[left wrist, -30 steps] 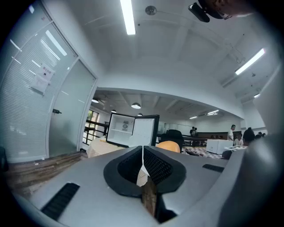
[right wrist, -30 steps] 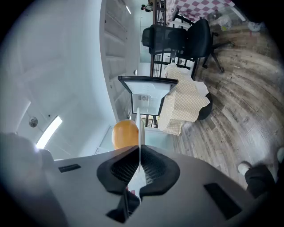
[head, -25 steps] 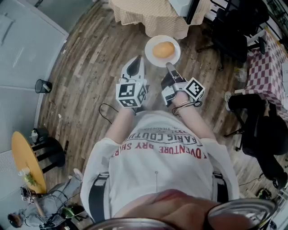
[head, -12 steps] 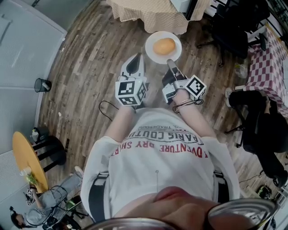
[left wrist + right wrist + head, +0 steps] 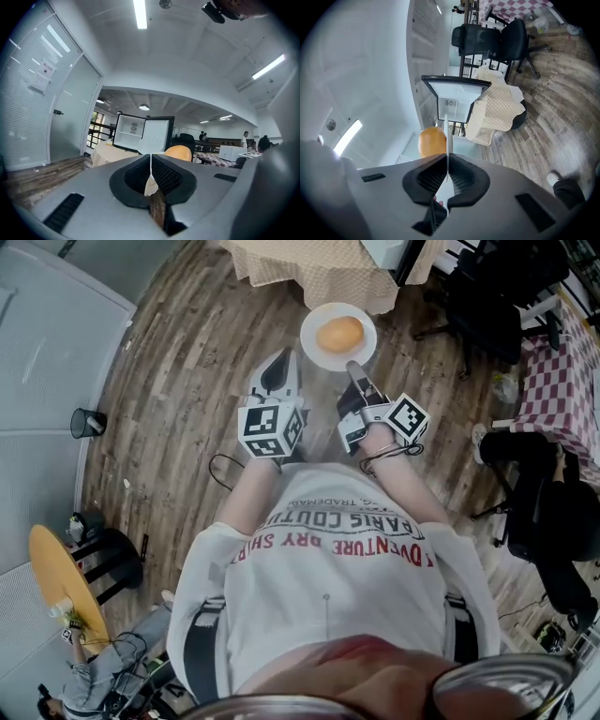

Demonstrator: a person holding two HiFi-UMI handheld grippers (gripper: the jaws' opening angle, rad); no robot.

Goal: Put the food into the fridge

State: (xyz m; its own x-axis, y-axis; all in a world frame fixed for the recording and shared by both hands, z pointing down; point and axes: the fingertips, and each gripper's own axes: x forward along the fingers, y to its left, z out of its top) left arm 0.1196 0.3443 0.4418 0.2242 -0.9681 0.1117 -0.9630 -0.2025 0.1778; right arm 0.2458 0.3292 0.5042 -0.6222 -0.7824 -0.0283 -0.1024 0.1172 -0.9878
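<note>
White plate with one round orange piece of food on it, held out in front of the person over the wood floor. Right tongs are clamped on the plate's near rim. The right gripper view shows the plate edge-on, a thin white line pinched between the dark pads, with the food just left of that line. Left tongs are closed with nothing between them. Only a thin slit of background shows between the pads in the left gripper view. Their tip sits just beside the plate's left edge; I can't tell if it touches.

The food is on the plate, not in the fridge. The small fridge stands ahead on a desk covered with a checked cloth. Its door is swung open and the inside looks white. The fridge is well apart from the plate. Black office chairs are to the right of the desk. A dark bin stands on the floor at far left.
</note>
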